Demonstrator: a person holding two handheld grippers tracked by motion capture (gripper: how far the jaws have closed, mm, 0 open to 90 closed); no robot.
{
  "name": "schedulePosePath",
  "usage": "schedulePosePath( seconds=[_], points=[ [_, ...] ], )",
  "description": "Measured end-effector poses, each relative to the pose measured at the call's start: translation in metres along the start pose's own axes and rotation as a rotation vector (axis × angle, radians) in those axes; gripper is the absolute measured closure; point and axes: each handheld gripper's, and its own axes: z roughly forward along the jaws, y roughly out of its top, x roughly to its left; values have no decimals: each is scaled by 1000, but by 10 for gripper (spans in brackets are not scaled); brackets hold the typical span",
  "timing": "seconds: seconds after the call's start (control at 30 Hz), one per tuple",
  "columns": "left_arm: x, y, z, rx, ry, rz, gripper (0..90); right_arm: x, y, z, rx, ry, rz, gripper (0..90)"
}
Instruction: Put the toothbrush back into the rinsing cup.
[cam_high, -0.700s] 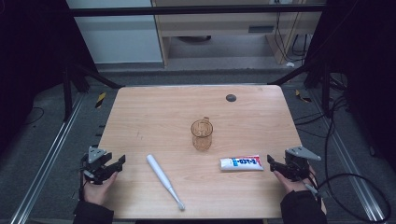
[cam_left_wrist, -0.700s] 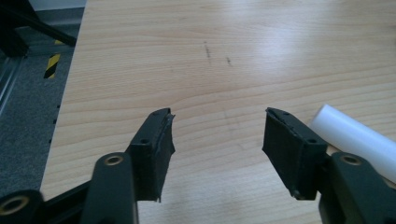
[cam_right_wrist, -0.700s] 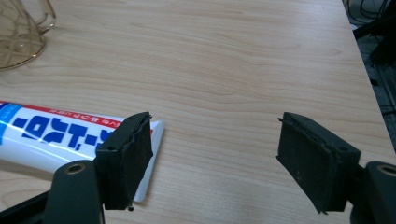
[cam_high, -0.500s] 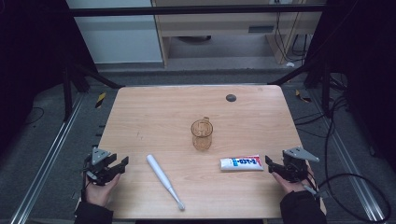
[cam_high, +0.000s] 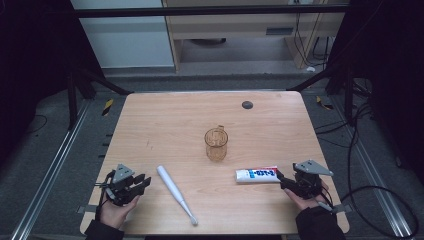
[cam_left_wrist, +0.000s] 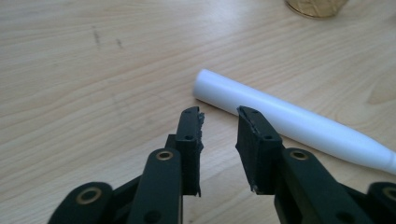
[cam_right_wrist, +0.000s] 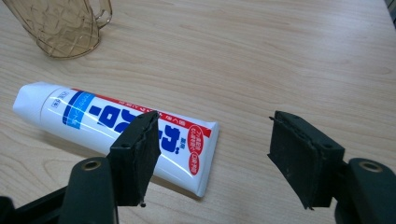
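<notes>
A white toothbrush (cam_high: 175, 192) (cam_left_wrist: 289, 123) lies slanted on the wooden table (cam_high: 165, 125), front left of centre. My left gripper (cam_high: 145, 181) (cam_left_wrist: 219, 114) sits low just left of its thick handle end. Its jaws stand a little apart with nothing between them. A white toothpaste tube (cam_high: 256, 174) (cam_right_wrist: 84, 114) with blue and red print lies front right. My right gripper (cam_high: 280, 178) (cam_right_wrist: 215, 119) is at its crimped end, jaws wide and open, not touching it. A clear amber cup (cam_high: 216, 144) (cam_right_wrist: 60, 28) stands upright mid-table.
A small dark round spot (cam_high: 247, 104) marks the far part of the table. Metal rails and cables run along the floor on both sides. A hand holds each gripper near the front edge.
Both grippers have slid inward: the left one to the right toward the toothbrush handle, the right one to the left toward the toothpaste tube. The objects have not moved.
</notes>
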Motion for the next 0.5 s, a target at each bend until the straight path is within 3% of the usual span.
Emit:
schedulePosePath(
  seconds=[0.27,0.5],
  points=[
    [-21,-3,8,73,-100,32,835,0,-1,0,4,9,4,347],
    [-38,-6,15,124,-166,79,889,0,-1,1,5,7,-1,348]
  ],
)
